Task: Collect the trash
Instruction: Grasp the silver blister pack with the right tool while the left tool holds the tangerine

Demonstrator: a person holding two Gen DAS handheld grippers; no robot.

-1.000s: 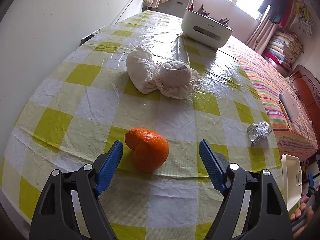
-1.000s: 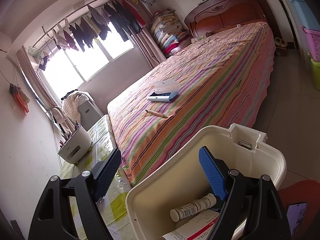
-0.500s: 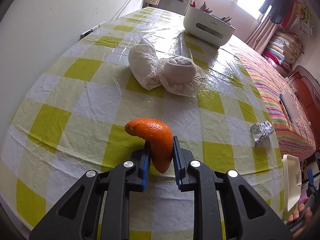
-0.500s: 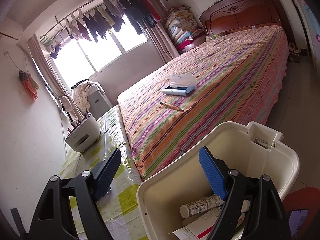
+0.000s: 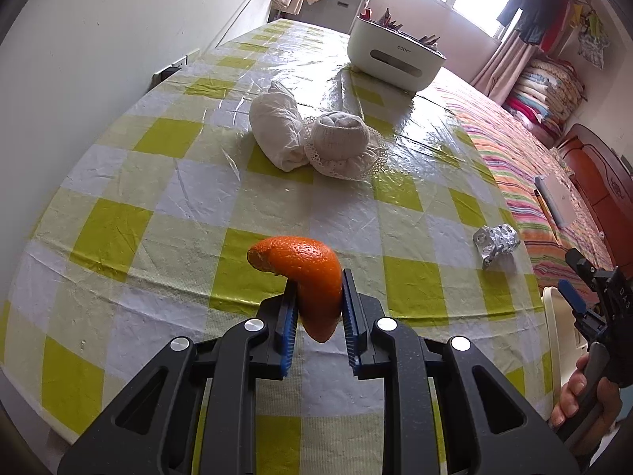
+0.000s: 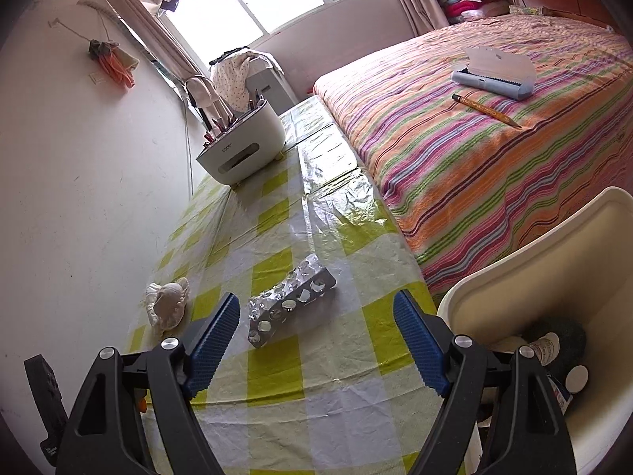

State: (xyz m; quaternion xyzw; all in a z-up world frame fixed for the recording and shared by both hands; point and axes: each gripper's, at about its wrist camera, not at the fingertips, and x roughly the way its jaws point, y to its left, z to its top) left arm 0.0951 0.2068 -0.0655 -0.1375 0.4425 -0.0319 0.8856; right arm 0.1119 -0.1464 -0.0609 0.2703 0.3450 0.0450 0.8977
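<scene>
The orange peel is pinched in the left gripper, just above the bench. Best to lift it straight up, squeezing gently, then carry it to the white bin. A second ago that gripper was spread around the peel. The right gripper, spread wide and empty, has swung from the bin to the foil pill pack.
</scene>
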